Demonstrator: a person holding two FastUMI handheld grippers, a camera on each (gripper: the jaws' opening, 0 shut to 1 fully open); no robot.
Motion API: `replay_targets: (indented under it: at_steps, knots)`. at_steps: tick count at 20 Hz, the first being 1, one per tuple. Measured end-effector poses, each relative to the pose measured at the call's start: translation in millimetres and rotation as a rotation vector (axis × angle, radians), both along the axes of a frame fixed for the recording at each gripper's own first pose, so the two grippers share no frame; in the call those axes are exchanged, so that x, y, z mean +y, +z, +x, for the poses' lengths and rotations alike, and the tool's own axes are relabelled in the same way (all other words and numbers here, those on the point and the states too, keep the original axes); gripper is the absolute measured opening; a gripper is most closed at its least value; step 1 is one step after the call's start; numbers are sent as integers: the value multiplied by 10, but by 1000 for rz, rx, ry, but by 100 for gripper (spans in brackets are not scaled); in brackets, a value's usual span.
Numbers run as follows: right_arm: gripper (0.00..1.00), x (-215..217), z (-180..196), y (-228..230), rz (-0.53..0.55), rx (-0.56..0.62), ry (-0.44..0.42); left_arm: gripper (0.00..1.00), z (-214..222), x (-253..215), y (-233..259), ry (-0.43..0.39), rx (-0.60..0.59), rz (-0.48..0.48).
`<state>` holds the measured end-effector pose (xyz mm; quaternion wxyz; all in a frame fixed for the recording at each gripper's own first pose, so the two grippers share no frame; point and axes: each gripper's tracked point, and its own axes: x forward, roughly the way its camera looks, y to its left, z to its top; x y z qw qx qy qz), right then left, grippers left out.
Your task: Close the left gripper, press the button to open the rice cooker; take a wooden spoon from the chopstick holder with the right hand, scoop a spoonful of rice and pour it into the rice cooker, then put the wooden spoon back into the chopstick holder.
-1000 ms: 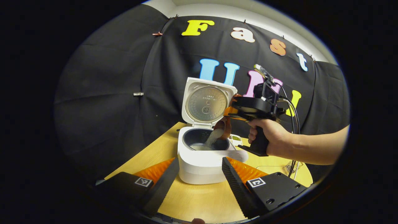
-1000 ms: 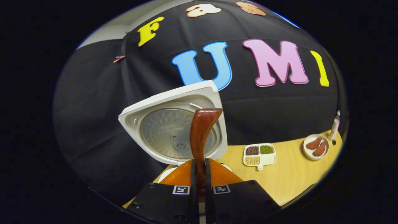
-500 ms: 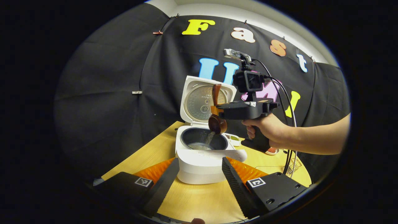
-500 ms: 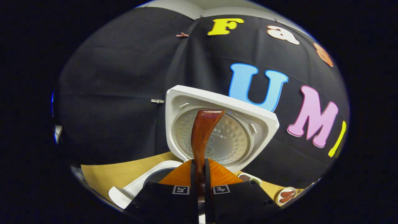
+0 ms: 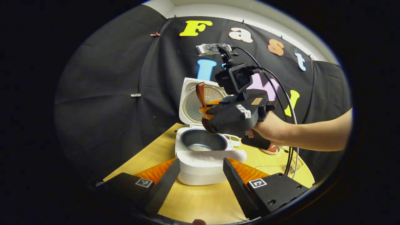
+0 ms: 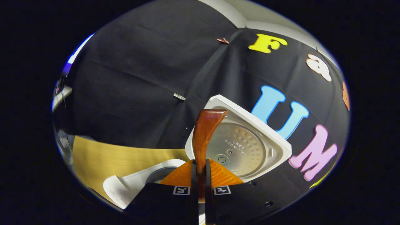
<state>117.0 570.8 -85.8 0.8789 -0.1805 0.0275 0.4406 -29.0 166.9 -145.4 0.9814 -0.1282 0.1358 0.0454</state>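
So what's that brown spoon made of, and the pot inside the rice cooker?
The spoon looks like wood with a shiny varnish: reddish brown, streaky grain, a glossy sheen. The inner pot looks like dark coated metal, smooth and dull grey, though the coating can't be told for sure. The cooker's body looks like matte white plastic, and its open lid's inside plate like dimpled bare metal.

A black cloth hangs as the back wall of the booth, with folds and small clips at the seams. Above the cloth, a pale wall shows as a strip. The counter has a light wooden top, evenly lit.
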Motion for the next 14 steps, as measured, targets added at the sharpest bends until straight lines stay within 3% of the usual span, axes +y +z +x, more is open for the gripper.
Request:
replay_targets:
  at_steps: [8, 14]
  knots:
    - [12, -704, 553, 136, 527, 613, -309, 95, -60, -110, 25, -18, -1, 10]
    - [12, -1660, 684, 503, 794, 713, -390, 95, 52, -374, 112, -75, -16, 16]
